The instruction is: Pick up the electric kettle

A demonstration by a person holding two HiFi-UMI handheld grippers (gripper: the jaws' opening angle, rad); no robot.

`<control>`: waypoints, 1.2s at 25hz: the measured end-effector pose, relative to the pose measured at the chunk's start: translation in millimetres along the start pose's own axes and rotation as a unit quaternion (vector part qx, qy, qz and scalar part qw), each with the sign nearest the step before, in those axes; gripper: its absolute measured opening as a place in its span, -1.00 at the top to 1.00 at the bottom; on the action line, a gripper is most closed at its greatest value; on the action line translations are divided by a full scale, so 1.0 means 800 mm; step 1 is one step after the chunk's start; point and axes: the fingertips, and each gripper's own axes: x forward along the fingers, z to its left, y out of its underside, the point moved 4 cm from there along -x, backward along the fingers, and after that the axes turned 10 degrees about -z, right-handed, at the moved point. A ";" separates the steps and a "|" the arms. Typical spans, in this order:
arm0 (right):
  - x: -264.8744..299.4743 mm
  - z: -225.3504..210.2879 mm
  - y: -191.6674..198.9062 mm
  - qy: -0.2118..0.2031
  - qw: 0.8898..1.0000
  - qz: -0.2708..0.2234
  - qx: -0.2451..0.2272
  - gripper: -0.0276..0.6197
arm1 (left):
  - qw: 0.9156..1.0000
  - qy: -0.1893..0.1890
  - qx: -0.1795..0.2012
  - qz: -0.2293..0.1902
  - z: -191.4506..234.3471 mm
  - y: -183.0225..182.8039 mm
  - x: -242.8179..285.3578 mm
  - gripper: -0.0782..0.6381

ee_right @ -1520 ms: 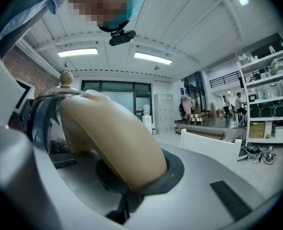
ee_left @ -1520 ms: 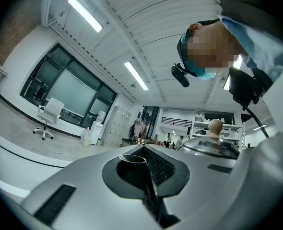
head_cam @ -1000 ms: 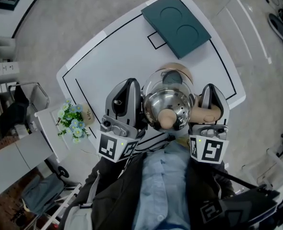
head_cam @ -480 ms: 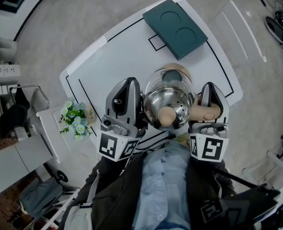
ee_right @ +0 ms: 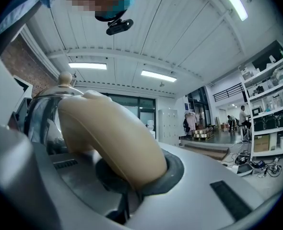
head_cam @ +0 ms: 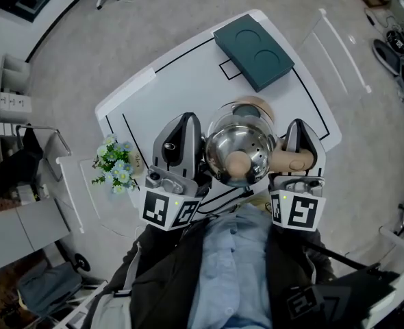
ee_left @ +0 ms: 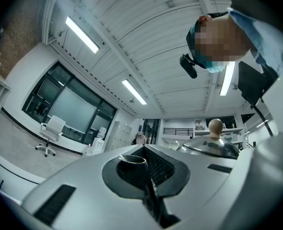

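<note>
The electric kettle [head_cam: 239,148], a glass body with a steel lid and a beige knob [head_cam: 237,164], hangs above the white table [head_cam: 174,88], held between both grippers. My left gripper [head_cam: 190,144] is shut on the kettle's metal spout [ee_left: 132,160] at the kettle's left side. My right gripper [head_cam: 292,151] is shut on the curved beige handle [ee_right: 112,143] at its right side. From the left gripper view the lid and knob [ee_left: 214,126] show to the right. The round beige base [head_cam: 255,106] lies on the table beyond the kettle, partly hidden by it.
A dark green board [head_cam: 255,42] with two round hollows lies at the table's far end. A pot of pale flowers [head_cam: 116,168] stands on a small side stand to the left. Shelving and chairs ring the table on the grey floor.
Both grippers and the kettle have risen together; the table and floor look smaller and farther below. The grips on spout and handle are unchanged.
</note>
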 end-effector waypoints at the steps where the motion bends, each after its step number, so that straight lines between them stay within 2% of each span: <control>1: -0.003 0.004 -0.005 0.000 1.000 -0.004 -0.002 0.86 | 1.000 0.001 0.000 -0.005 0.000 -0.005 -0.004 0.77; 15: -0.010 0.014 -0.052 0.003 0.999 -0.037 -0.021 0.86 | 0.999 0.014 -0.003 -0.039 -0.011 -0.048 -0.010 0.77; 30: -0.011 0.015 -0.063 0.003 0.999 -0.043 -0.028 0.86 | 0.999 0.013 -0.006 -0.041 -0.012 -0.054 -0.010 0.77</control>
